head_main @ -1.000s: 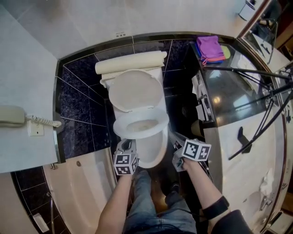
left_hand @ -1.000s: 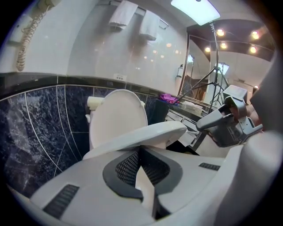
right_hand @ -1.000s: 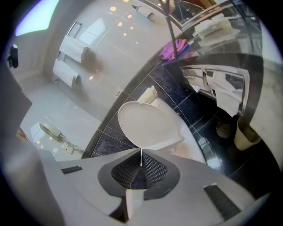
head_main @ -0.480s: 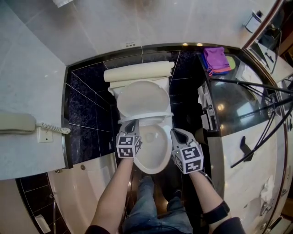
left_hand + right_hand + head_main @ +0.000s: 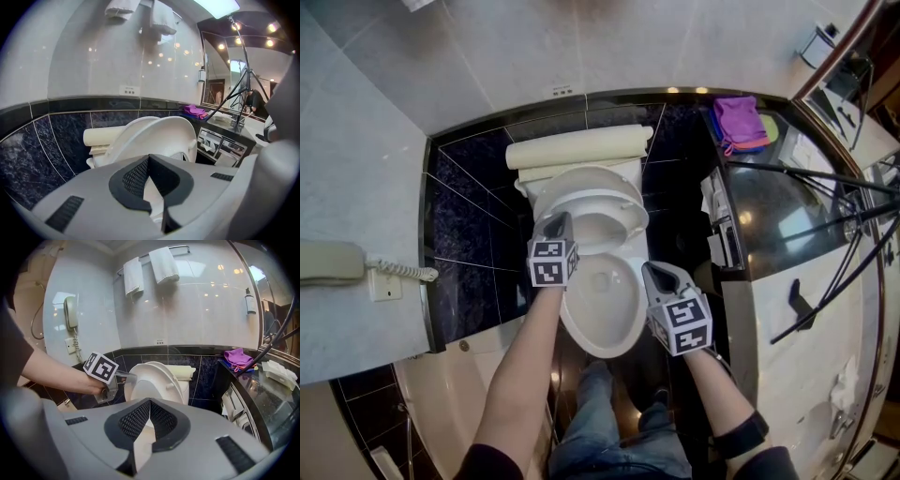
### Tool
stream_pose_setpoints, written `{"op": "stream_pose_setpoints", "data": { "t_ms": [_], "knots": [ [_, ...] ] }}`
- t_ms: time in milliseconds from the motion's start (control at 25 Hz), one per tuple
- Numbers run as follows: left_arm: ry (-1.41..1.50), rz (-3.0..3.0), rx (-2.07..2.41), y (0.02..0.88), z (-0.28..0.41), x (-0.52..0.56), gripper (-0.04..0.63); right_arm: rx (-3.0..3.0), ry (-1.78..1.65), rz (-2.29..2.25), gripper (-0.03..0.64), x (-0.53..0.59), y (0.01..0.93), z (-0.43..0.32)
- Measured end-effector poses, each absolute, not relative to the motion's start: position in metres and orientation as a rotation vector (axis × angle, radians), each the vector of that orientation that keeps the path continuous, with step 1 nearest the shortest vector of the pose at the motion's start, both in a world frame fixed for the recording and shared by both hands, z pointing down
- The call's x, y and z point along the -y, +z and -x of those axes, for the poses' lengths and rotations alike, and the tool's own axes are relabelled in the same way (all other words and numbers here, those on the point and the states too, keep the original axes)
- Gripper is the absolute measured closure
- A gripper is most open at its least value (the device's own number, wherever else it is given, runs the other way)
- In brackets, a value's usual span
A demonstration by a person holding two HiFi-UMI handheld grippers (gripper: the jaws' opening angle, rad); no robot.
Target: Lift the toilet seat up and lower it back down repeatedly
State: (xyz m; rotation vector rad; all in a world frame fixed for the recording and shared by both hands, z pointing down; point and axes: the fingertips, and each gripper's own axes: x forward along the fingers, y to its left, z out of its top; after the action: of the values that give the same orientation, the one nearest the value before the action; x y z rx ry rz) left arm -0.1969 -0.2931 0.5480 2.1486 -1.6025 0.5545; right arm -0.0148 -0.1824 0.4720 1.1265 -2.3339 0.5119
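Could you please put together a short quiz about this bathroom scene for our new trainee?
1. Which tool is at the edge of the raised toilet seat?
2. The cloth on the counter is: A white, B purple, C black.
3. True or false: the right tool is shut and empty.
Key: 1 left tool; 2 B; 3 true.

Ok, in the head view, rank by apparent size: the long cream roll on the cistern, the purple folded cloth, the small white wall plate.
1. long cream roll
2. purple folded cloth
3. small white wall plate
No two look alike in size.
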Motion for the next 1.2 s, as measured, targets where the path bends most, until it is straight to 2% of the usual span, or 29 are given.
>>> {"op": "stream_pose_setpoints", "data": {
  "t_ms": [680,1200],
  "knots": [
    [0.568,-2.185,1.625,0.511,0.194,0.245,0.603,2.354,0.489,-1.071,0.599,0.172,0.462,0.022],
    [0.524,-2.173,1.782,0.379,0.166,0.076,0.603,2.418,0.395,-0.988,0.6,0.094,0.389,-0.029]
  ]
}}
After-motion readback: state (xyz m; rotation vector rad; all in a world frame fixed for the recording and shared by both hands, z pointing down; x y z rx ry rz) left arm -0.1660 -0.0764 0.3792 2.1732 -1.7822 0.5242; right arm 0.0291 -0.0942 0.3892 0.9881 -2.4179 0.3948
